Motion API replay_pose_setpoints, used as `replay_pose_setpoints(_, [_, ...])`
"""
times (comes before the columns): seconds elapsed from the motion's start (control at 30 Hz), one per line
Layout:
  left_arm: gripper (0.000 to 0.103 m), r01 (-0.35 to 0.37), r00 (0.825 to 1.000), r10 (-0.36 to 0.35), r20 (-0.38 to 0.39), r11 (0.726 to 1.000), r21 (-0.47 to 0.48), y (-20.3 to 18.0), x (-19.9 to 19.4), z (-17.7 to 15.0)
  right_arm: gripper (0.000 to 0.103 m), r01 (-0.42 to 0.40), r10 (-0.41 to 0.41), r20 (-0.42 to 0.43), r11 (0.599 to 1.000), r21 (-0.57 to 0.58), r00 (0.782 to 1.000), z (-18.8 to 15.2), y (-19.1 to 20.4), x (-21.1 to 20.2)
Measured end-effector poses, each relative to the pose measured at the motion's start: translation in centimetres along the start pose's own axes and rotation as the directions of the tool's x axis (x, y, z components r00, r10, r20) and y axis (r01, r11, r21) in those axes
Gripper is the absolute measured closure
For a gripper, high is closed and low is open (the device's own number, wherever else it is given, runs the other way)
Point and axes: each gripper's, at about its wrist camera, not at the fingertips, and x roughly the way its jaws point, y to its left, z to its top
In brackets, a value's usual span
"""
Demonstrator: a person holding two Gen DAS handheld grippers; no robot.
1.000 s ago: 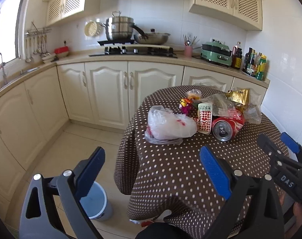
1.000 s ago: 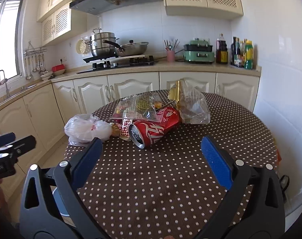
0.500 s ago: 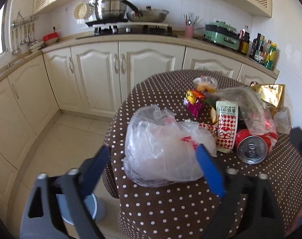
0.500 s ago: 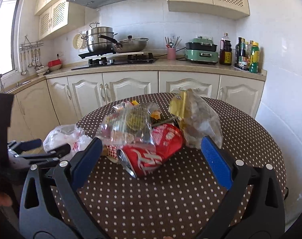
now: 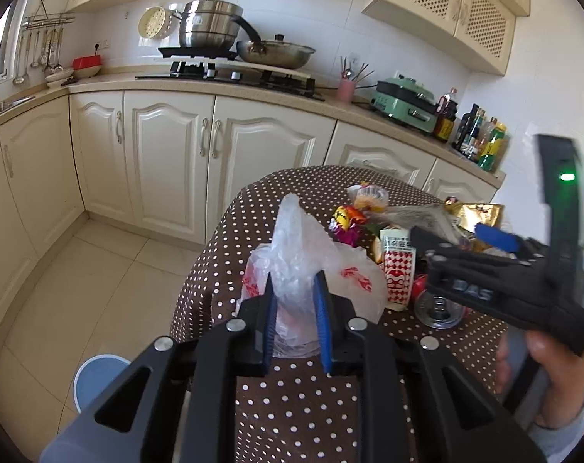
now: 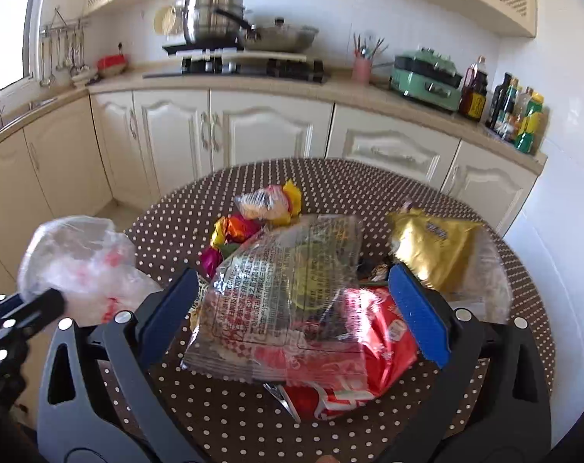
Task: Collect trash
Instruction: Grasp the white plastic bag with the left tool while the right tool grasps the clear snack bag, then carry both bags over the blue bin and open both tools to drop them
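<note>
Left gripper (image 5: 296,322): nearest the left camera; its two blue pads had just been closing and stood clenched on one white plastic bag (image 5: 303,266), the film bunched up between them.
White plastic bag: one, printed in red, sitting at the left edge of the table (image 5: 292,405), its top pulled into a peak above the pads.
Right gripper (image 6: 292,312): two blue pads spread wide, released, one on each side of the trash pile and pressing on nothing; from the left wrist view it reached in from the right, held by one hand (image 5: 550,370).
Clear wrapper (image 6: 284,293): one, printed with small text, lying between the right gripper's pads on top of the can.
Red can (image 6: 346,362): one, on its side under the clear wrapper, its end facing the cameras.
Red-and-white carton (image 5: 398,270): one, standing just beside the white bag.
Gold foil bag (image 6: 431,247): one, right of the can, with clear film around it.
Small coloured wrappers (image 6: 261,216): about three, yellow, orange and pink, behind the pile.
Table: one, round, under a brown cloth with white dots.
Blue bin (image 5: 99,378): one, on the tiled floor left of the table.
Counter (image 6: 330,88): far side; one stove carrying two pots, one pink utensil cup, one green appliance, a cluster of bottles too crowded to count.
</note>
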Motion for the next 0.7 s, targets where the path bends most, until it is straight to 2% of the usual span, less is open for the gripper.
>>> replay_pose_setpoints(0.03, [0.088, 0.001, 1.0, -0.001, 0.011, 1.0, 0.003, 0.0, -0.5, -0.1, 0.026, 0.002, -0.002, -0.019, 1.0, 0.001, 1.0, -0.1, -0.1, 0.4])
replay_pose_setpoints(0.1, [0.088, 0.008, 1.0, -0.009, 0.029, 1.0, 0.002, 0.3, -1.4, -0.1, 0.029, 0.0, 0.0, -0.037, 1.0, 0.001, 0.999, -0.6, -0.1, 0.8])
replay_pose_setpoints(0.23, [0.088, 0.008, 0.998, -0.007, 0.059, 1.0, -0.008, 1.0, -3.1, -0.4, 0.053, -0.027, 0.028, -0.009, 0.999, 0.023, 1.0, -1.1, -0.3, -0.4])
replay_pose_setpoints(0.47, [0.088, 0.008, 0.993, -0.004, 0.114, 0.999, -0.038, 2.9, -6.7, -0.7, 0.057, -0.038, 0.034, 0.103, 0.998, 0.047, 0.994, -0.7, -0.4, -5.1])
replay_pose_setpoints(0.57, [0.088, -0.003, 0.99, 0.011, 0.14, 0.998, -0.055, 4.3, -8.5, -1.1, 0.057, -0.089, 0.081, 0.151, 0.995, 0.047, 0.985, -0.2, 0.4, -7.5])
replay_pose_setpoints(0.7, [0.088, -0.034, 0.986, 0.049, 0.158, 0.995, -0.093, 7.2, -10.6, -1.9, 0.057, -0.17, 0.167, 0.225, 0.985, -0.008, 0.96, 0.0, 4.3, -10.9])
